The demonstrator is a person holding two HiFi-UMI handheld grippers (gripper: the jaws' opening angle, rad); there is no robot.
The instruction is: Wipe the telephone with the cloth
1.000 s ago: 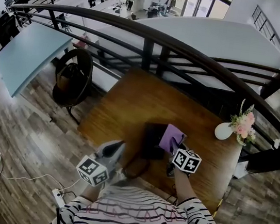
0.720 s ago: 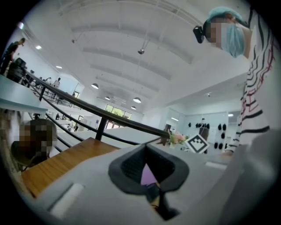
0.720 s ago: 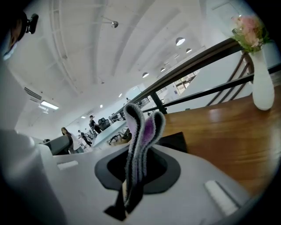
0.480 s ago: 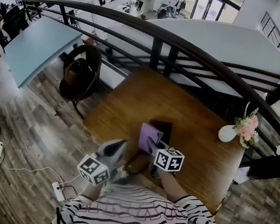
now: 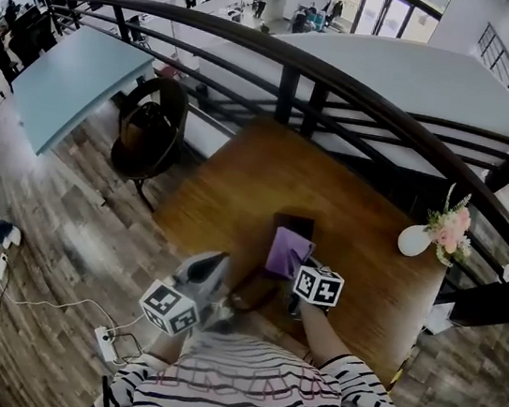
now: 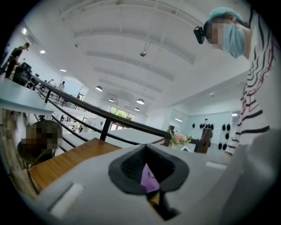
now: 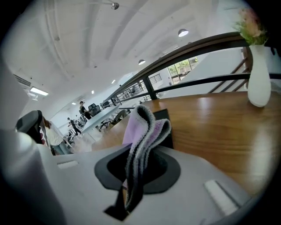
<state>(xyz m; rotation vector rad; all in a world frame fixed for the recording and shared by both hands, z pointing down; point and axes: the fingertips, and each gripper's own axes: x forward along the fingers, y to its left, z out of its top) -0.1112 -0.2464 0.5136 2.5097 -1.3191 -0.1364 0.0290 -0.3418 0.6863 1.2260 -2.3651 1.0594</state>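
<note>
Your right claw clamps the cloth over the telephone; your left claw is closed, empty.

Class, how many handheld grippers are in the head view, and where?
2. The left gripper is at the table's near edge; the right gripper holds the purple cloth over the telephone.

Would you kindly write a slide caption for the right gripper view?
Right gripper pinching a purple cloth at the black telephone on a wooden table.

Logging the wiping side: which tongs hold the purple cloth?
The right tongs, shut on the cloth at the telephone; the left tongs are shut on nothing.
</note>
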